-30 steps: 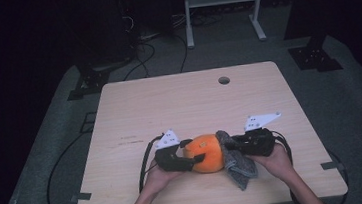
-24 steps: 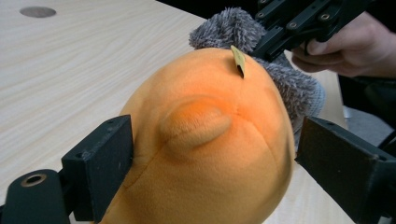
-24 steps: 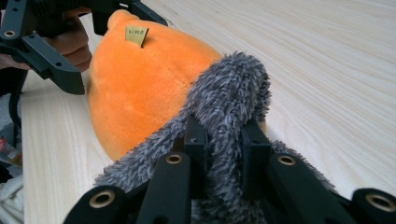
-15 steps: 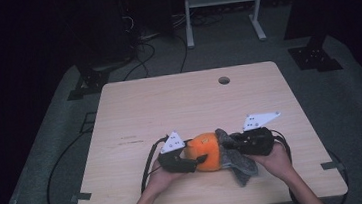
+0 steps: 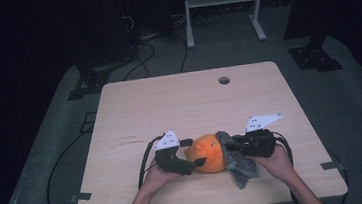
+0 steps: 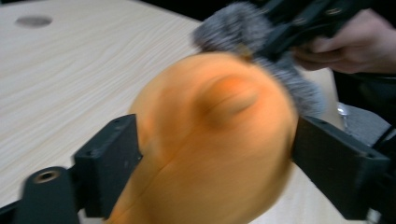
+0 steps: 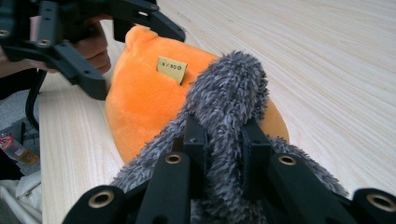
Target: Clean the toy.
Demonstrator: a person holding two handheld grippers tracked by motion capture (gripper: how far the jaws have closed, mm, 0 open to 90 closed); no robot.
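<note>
The right gripper (image 7: 219,140) has its jaws clamped on the grey fuzzy cloth (image 7: 229,93), and this view shows a small yellow tag (image 7: 171,69) on the orange plush toy (image 7: 149,102). The left gripper (image 6: 215,149) has just been opening its jaws, which stand around the toy. On the worktop (image 5: 169,103), open room lies beyond.

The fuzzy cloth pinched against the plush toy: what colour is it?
Grey fuzzy cloth, clearest in the right gripper view.

My left gripper (image 5: 194,156) points toward my right one, its jaws having just been opening and now spread wide. My right gripper (image 5: 229,148) points back at it, jaws pinched nearly together. Both forearms come in low.
</note>
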